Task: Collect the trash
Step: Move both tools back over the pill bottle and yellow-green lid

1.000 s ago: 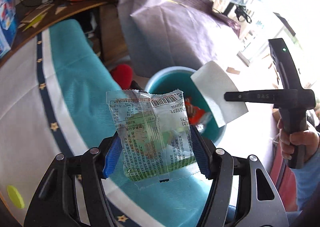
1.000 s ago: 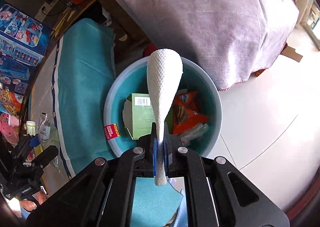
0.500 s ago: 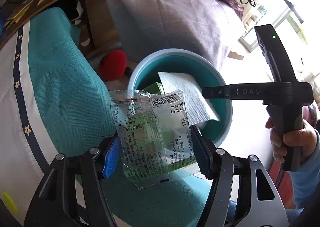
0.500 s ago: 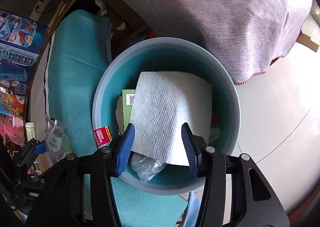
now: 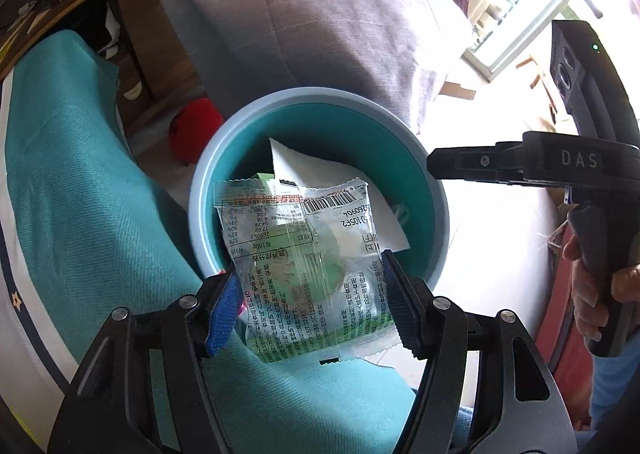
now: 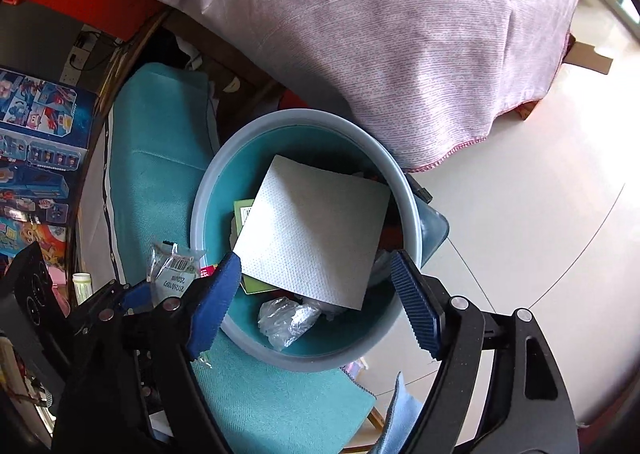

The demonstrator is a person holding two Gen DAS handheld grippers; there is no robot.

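Left wrist view: your left gripper (image 5: 310, 304) is clamped on a clear wrapper (image 5: 304, 262), crinkly film with a barcode and printed text, pads pressing its two side edges. The wrapper hangs over the near rim of the bin (image 5: 224, 157), a round tub, pale blue outside and teal inside. A white napkin (image 5: 384, 221) lies inside, behind the wrapper. The right gripper (image 5: 434, 169) reaches in from the right, above the far-right rim.

To do this step well, carry the wrapper further over the bin's middle before you let go; light film drifts, and at the near rim it could slide onto the teal cloth (image 5: 88, 213).

Right wrist view: your right gripper (image 6: 316, 306) has jaws opening, nothing between the pads. The napkin (image 6: 312, 238), dimpled and square, rests flat on the trash in the bin (image 6: 208, 189), covering a green carton (image 6: 242, 213). Crumpled plastic (image 6: 286, 320) sits by the near wall. The wrapper (image 6: 174, 266) shows at the left rim.
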